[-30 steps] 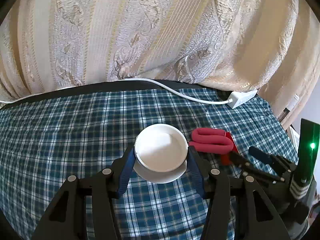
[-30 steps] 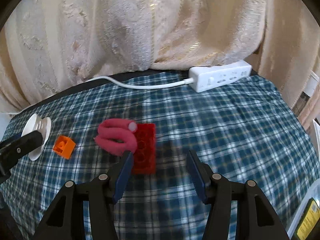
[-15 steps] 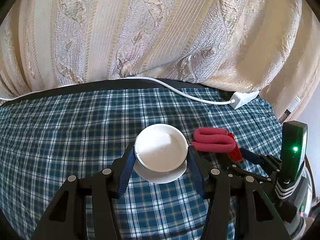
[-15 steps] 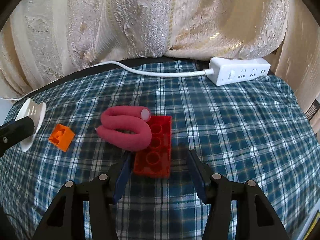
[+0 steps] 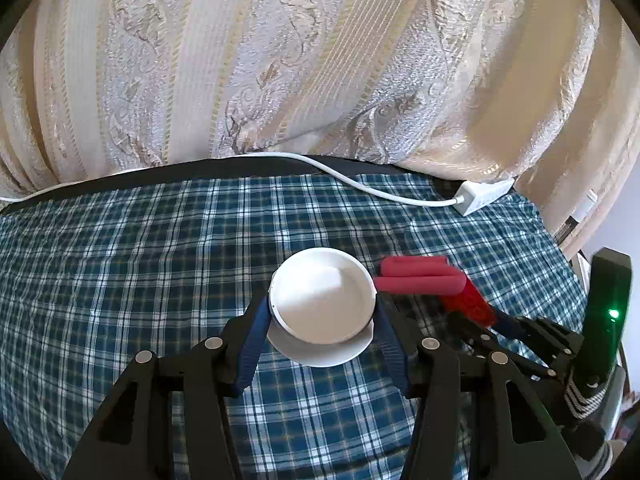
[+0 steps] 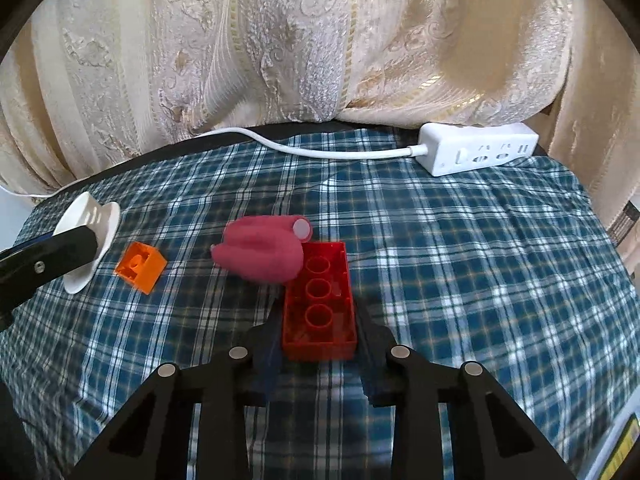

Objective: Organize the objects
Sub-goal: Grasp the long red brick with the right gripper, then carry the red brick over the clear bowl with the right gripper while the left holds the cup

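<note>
In the left wrist view, the white cup is being held at frame centre, clamped in the left gripper. In the right wrist view, the red brick at lower centre is being bracketed by the right gripper; whether contact is being made cannot be told. Judged step: grasping the brick; closing and lifting are being called for next.

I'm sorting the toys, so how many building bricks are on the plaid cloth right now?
2. The red brick sits between the right hand-held gripper fingers, its far end under the pink foam roll. The small orange brick lies left, beside the white cup. Others may be hidden.
</note>
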Demonstrator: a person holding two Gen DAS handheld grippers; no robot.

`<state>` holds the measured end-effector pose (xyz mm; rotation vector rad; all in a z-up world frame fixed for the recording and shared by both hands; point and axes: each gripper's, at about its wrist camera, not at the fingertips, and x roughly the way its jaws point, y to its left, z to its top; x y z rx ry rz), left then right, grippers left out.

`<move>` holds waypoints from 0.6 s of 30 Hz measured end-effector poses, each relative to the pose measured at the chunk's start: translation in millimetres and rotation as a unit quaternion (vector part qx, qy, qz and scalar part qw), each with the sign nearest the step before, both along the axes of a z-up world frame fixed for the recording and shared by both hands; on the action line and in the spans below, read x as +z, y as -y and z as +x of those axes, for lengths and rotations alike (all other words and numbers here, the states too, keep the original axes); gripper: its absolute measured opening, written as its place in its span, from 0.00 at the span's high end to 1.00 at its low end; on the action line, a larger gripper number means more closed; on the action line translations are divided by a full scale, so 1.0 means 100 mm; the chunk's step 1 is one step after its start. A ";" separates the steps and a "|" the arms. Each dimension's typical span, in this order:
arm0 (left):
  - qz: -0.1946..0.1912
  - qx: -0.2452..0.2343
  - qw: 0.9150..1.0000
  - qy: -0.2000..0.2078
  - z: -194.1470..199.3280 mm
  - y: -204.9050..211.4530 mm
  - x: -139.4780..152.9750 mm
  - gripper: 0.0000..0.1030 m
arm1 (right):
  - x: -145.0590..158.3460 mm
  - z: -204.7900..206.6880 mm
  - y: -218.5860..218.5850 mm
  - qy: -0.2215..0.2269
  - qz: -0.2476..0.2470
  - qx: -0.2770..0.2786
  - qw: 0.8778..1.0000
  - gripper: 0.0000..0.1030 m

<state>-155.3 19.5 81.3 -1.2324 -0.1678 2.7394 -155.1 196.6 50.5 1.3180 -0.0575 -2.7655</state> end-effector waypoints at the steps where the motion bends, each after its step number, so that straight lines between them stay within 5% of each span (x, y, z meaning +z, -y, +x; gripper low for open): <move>1: 0.000 -0.002 1.000 -0.001 0.01 -0.01 0.01 0.48 | 0.02 0.03 -0.01 -0.002 -0.001 -0.003 1.000 0.68; 18: 0.002 -0.037 0.999 -0.020 0.17 -0.22 0.12 0.48 | 0.36 0.73 -0.40 -0.042 -0.033 -0.059 0.997 0.68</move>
